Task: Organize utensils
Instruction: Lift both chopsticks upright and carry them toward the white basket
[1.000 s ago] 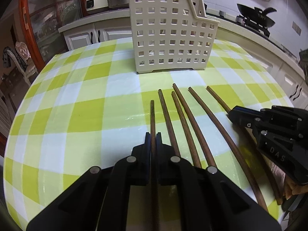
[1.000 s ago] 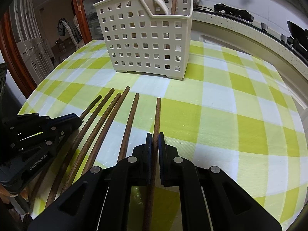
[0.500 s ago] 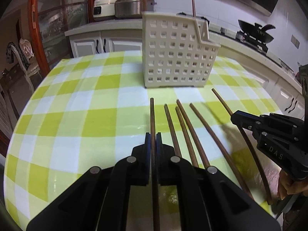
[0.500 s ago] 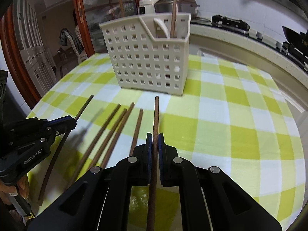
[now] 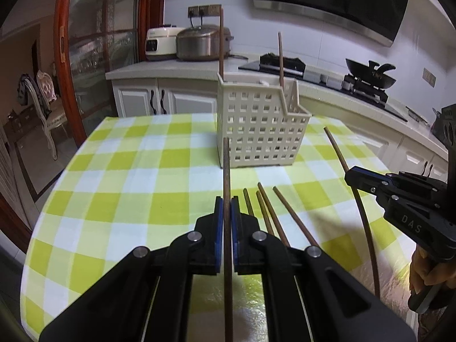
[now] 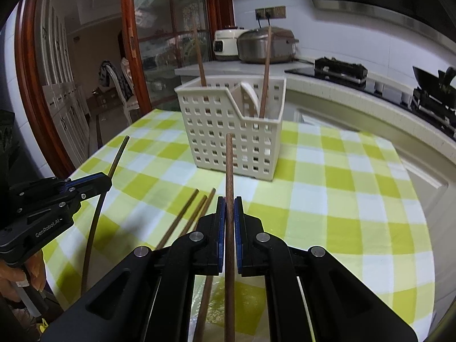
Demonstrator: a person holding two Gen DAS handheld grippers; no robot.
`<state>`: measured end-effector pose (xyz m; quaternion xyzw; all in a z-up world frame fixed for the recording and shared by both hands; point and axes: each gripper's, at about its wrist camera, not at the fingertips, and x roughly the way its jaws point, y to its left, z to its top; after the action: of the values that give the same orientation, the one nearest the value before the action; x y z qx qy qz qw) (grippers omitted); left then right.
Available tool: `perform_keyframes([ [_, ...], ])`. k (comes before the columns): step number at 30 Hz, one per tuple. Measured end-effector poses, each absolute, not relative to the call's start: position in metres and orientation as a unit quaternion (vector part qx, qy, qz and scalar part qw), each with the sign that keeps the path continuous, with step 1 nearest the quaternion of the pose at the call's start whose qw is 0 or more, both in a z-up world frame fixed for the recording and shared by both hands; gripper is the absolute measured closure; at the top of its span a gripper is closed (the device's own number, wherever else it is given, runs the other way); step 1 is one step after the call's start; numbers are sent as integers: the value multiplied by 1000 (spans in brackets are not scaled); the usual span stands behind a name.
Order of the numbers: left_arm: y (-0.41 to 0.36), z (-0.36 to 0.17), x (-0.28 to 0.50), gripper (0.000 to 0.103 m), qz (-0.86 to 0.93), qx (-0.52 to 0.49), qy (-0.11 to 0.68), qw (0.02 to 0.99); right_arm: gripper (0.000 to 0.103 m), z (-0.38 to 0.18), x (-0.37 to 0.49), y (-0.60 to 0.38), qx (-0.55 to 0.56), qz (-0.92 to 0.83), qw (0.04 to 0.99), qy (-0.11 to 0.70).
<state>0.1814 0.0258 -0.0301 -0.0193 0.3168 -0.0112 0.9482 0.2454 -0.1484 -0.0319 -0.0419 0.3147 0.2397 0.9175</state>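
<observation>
Wooden chopstick [image 5: 226, 171] runs up the centre of the left wrist view, clamped between the blue-padded fingers of the left gripper [image 5: 227, 199], which are closed down to the stick's width. Its tip now stands in front of the lower wall of the white perforated caddy [image 5: 260, 131] at frame centre; a second ago it lay flat on the checked tablecloth [image 5: 114, 199] among the others. At right of frame the right gripper [image 5: 349, 174] holds a second chopstick [image 5: 336, 148] raised clear of the cloth. Three loose chopsticks [image 5: 266, 213] remain lying at centre, just right of the left gripper's fingers. Two sticks stand upright in the caddy.

From the right wrist view, the right gripper [image 6: 229, 199] is likewise closed tight on its chopstick [image 6: 228, 168], lifted and pointing at the caddy [image 6: 230, 131], which has risen toward mid-frame compared with a second ago. The left gripper [image 6: 107, 181] at left of frame carries its chopstick [image 6: 118, 154] angled upward. Loose chopsticks [image 6: 196, 208] lie at lower centre.

Finding: both pickups have succeeded and both sticks are off the table. Judged next step is transport and insertion into the caddy; three sticks are outstanding.
</observation>
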Motion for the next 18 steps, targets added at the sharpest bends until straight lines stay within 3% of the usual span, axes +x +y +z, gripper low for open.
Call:
perform_keyframes([
  [18,21,14,139,98,-9,-15,249,968,97,17,204,-162,-44,239,937,253],
])
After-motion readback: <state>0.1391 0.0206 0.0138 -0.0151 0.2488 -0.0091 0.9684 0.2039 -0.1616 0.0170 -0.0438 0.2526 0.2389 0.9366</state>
